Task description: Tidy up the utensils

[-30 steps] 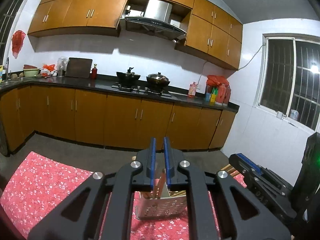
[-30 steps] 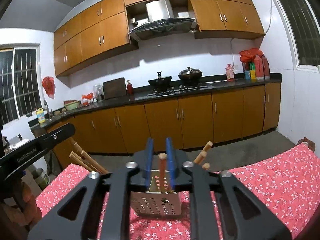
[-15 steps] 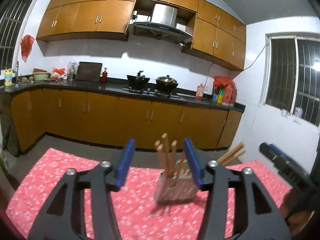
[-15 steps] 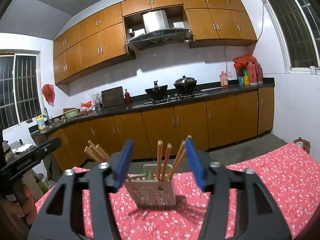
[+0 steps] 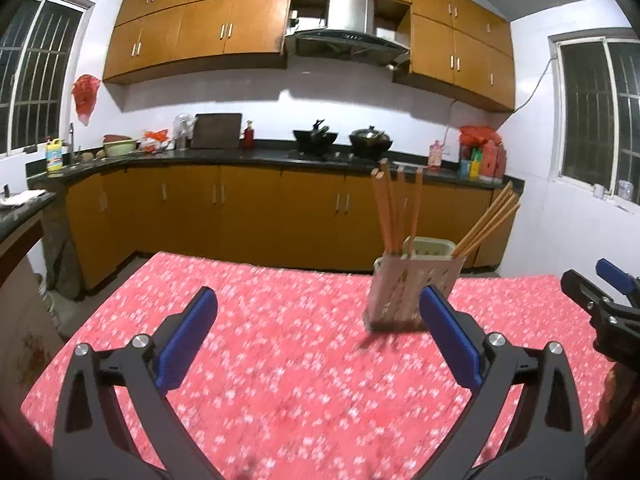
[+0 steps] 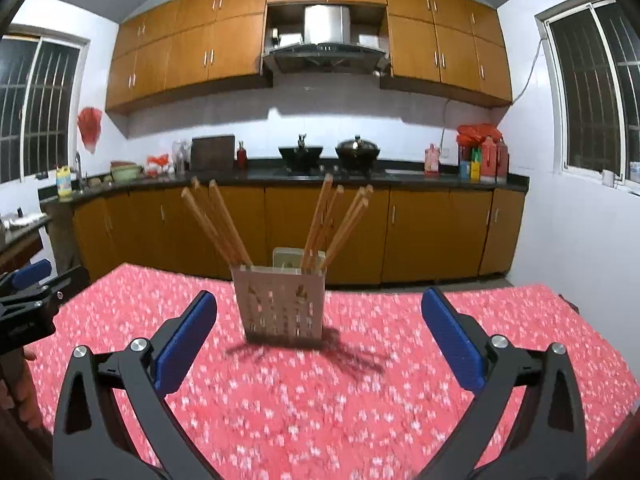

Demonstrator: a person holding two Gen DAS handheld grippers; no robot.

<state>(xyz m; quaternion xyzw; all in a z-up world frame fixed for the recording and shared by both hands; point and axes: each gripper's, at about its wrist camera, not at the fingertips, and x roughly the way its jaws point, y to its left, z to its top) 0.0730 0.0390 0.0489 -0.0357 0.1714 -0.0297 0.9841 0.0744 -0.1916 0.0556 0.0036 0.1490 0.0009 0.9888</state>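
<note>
A perforated white utensil holder [image 6: 282, 303] stands on the red floral tablecloth [image 6: 320, 400] with several wooden chopsticks [image 6: 218, 222] leaning out of it. It also shows in the left wrist view [image 5: 412, 290], right of centre. My left gripper [image 5: 318, 334] is open and empty, well back from the holder. My right gripper [image 6: 318, 336] is open and empty, facing the holder from a short distance. The right gripper shows at the right edge of the left wrist view [image 5: 600, 300]; the left gripper shows at the left edge of the right wrist view [image 6: 28, 300].
The table ends just behind the holder, with floor beyond. Wooden kitchen cabinets [image 6: 400, 232] and a dark counter with two pots [image 6: 356, 148] run along the back wall.
Both grippers were shut on chopsticks over the holder, then opened and let them drop in. Both have since pulled back from the holder and opened wider.
</note>
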